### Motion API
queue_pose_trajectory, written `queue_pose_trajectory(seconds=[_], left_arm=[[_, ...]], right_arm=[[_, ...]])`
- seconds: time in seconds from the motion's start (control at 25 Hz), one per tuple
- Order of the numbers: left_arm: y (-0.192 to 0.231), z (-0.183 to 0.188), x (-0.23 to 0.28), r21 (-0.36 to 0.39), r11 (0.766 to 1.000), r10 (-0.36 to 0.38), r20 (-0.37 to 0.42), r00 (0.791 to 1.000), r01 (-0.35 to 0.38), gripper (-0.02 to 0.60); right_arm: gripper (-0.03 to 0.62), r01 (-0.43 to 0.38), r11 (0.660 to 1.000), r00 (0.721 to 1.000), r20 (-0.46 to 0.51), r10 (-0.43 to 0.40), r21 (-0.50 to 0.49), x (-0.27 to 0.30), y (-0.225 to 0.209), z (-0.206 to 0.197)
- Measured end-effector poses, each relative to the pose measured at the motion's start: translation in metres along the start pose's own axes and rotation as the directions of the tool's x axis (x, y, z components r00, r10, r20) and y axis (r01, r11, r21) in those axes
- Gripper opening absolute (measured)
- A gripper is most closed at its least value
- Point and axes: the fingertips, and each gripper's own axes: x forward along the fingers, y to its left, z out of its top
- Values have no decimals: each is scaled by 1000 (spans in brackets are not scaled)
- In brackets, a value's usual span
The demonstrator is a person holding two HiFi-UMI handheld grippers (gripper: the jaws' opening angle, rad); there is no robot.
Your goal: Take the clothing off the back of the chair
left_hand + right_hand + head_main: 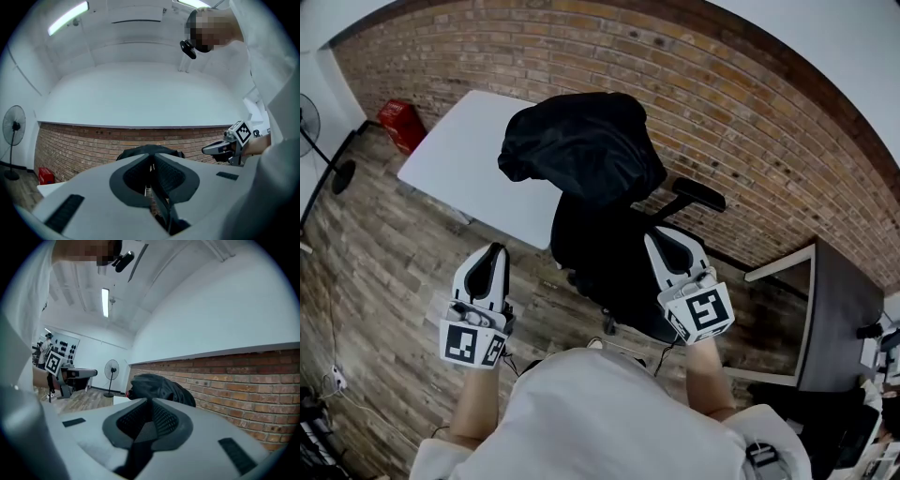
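Black clothing (581,145) lies bunched over the back of a black office chair (609,253). Both grippers hover on the near side of the chair, short of the clothing and apart from it. My left gripper (494,249) is left of the seat, over the wooden floor, jaws together and empty. My right gripper (661,234) hangs over the seat's right side, also shut on nothing. In the left gripper view the clothing (140,151) peeks just above the closed jaws (152,159). In the right gripper view the clothing (159,386) sits beyond the closed jaws (151,401).
A white table (469,164) stands behind the chair on the left, before a brick wall (750,122). The chair's armrest (698,194) juts out right. A dark desk (834,300) is at the right, a red box (401,124) and a fan (311,122) at far left.
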Motion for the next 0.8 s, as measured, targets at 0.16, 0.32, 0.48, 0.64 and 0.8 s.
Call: queue_pose_trajectory(seconds=[0.16,0.32,0.48,0.64,0.8], left_arm=[[3,2,-1,8,1000,20,-6,1000,-20,48],[8,-1,-5,7,999,37,-20,999,-37,48],[11,-5,-9,-2,999,52,-31,998,-52,48],[11,-8,-12,-12,998,57,-40,998,-58,48],[13,-16,-19,-27,997,70,-56,996,-72,48]], right_arm=[[23,-56,998,998,25,56,-12,16,-10,14],[169,-101,988,994,39,106,-114,36,-14,33],[303,-126,976,991,-64,117,-176,65,-8,18],[381,-82,962,991,-125,51,-261,81,2,-4],[433,-22,909,987,-155,-47,-415,97,-1,-11]])
